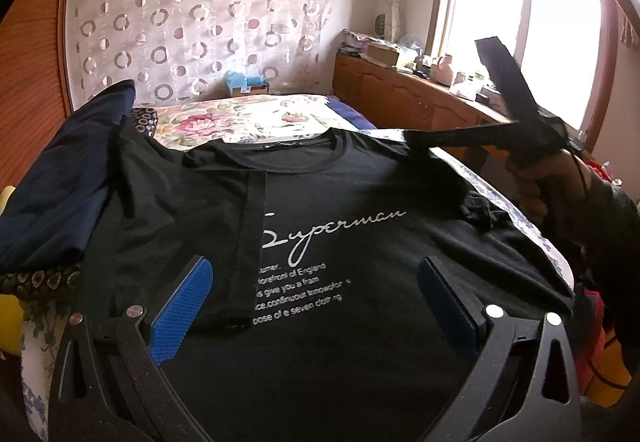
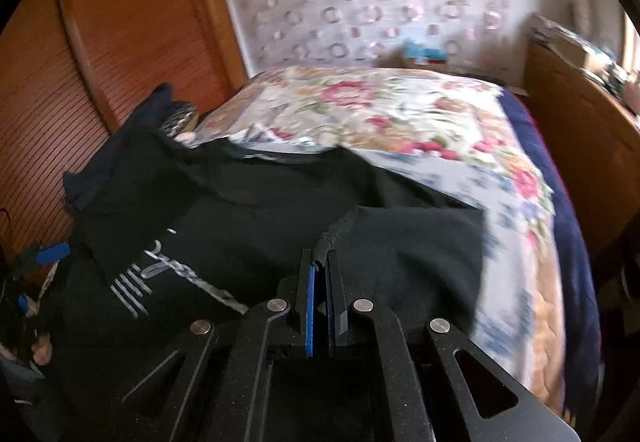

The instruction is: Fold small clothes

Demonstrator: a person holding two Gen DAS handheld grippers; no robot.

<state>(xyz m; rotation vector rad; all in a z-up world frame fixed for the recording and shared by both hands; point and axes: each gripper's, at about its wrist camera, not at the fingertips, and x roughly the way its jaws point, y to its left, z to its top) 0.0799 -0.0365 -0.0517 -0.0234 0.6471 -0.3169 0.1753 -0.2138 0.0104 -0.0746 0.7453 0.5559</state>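
1. Left wrist view: I see a black T-shirt (image 1: 320,242) spread face up on the bed (image 1: 224,118), collar toward the far wall, white "Superman" lettering across the chest.
2. The shirt's left side is already folded in over the chest; its straight edge covers the start of the printed lines.
3. My left gripper (image 1: 316,298) hangs over the lower chest, its blue pads (image 1: 182,306) standing wide apart with nothing between them.
4. My right gripper (image 1: 416,142) reaches in from the right, held by a hand (image 1: 536,182). Its tip sits at the shirt's right shoulder with dark cloth lifted there.
5. A dark blue garment (image 1: 60,178) lies at the left, just beside the shirt.
6. Right wrist view: my right gripper (image 2: 320,270) is closed on a fold of the black T-shirt (image 2: 248,202), pads together with the bunched hem sticking out between the tips.
7. The picture is blurred, but the raised flap hangs over the flowered bedspread (image 2: 400,114) on the right.
8. The left gripper's blue pad (image 2: 52,253) shows at the far left edge.
9. A wooden slatted door (image 2: 60,114) stands behind the bed; a curtain with ring patterns (image 1: 192,10) covers the far wall.
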